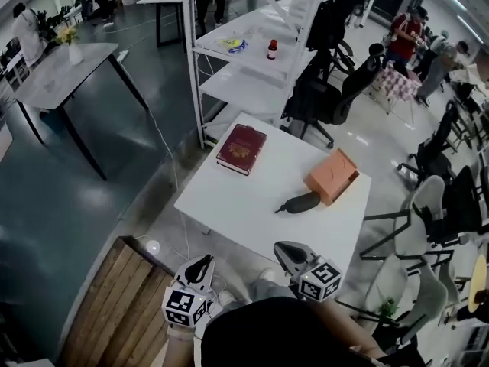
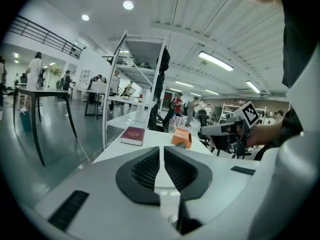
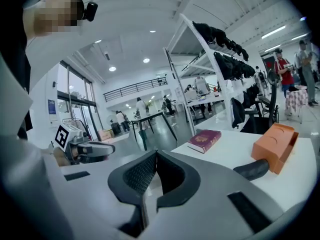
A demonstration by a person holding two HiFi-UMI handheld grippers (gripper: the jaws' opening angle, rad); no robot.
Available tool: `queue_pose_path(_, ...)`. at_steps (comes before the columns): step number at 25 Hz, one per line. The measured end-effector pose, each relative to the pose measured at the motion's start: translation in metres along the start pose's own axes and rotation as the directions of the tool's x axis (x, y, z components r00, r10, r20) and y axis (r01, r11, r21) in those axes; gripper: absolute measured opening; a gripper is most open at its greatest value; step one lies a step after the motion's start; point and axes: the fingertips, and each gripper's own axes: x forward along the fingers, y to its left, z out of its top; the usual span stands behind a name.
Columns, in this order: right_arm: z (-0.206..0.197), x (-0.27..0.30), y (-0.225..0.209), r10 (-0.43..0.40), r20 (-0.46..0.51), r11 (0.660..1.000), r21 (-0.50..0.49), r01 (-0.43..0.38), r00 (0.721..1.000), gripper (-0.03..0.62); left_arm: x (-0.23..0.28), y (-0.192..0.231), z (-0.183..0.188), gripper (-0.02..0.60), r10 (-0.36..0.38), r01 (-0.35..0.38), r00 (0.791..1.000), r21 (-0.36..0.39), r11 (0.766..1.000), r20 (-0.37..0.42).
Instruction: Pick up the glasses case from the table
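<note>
The dark grey glasses case (image 1: 299, 203) lies on the white table (image 1: 244, 205), its far end touching an orange box (image 1: 333, 176). In the right gripper view the case (image 3: 255, 170) shows just right of the jaws, in front of the box (image 3: 274, 145). My left gripper (image 1: 202, 261) hovers off the table's near edge, shut and empty. My right gripper (image 1: 284, 249) is at the near edge, a short way from the case, also shut on nothing. In the left gripper view the closed left gripper (image 2: 161, 151) points at the table. In its own view the right gripper (image 3: 155, 156) is closed too.
A dark red book (image 1: 241, 149) lies at the table's far left. White shelving (image 1: 252, 52) stands behind the table. Office chairs (image 1: 336, 90) crowd the right side. A wooden pallet (image 1: 114, 297) lies on the floor at the lower left. People stand in the background.
</note>
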Motion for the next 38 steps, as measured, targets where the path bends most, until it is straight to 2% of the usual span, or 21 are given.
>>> queue_pose_path(2,0.004,-0.01,-0.022,-0.039,0.008,0.999,0.008,0.039,0.999,0.029,0.022,-0.005,0.01,0.03,-0.021,0.021,1.0,0.011,1.0,-0.004)
queue_pose_path(5,0.011,-0.029,-0.058,-0.104,0.037,0.994,0.04,0.103,0.994,0.028,0.061,-0.018,0.022,0.127,-0.067,0.068,0.997,0.037,0.997,-0.025)
queue_pose_path(9,0.016,-0.058,-0.099,-0.194,0.071,0.978,0.09,0.188,0.978,0.028,0.117,-0.041,0.038,0.188,-0.156,0.163,0.985,0.09,0.983,-0.076)
queue_pose_path(14,0.011,-0.097,-0.144,-0.319,0.106,0.94,0.166,0.299,0.942,0.028,0.186,-0.076,0.046,0.254,-0.269,0.293,0.95,0.153,0.944,-0.158)
queue_pose_path(18,0.006,-0.131,-0.171,-0.404,0.129,0.901,0.229,0.369,0.906,0.029,0.238,-0.107,0.036,0.292,-0.336,0.386,0.907,0.183,0.904,-0.252)
queue_pose_path(24,-0.004,-0.186,-0.203,-0.532,0.138,0.825,0.305,0.475,0.836,0.028,0.312,-0.138,0.013,0.319,-0.342,0.464,0.849,0.259,0.847,-0.404)
queue_pose_path(28,-0.019,-0.217,-0.216,-0.593,0.115,0.775,0.349,0.526,0.797,0.029,0.349,-0.154,-0.011,0.328,-0.343,0.52,0.798,0.279,0.807,-0.495)
queue_pose_path(32,-0.036,-0.247,-0.225,-0.65,0.083,0.718,0.391,0.575,0.755,0.028,0.381,-0.161,-0.032,0.33,-0.309,0.545,0.768,0.32,0.775,-0.56)
queue_pose_path(38,-0.054,-0.28,-0.229,-0.709,0.047,0.654,0.42,0.63,0.704,0.028,0.415,-0.167,-0.068,0.333,-0.259,0.568,0.718,0.328,0.755,-0.646)
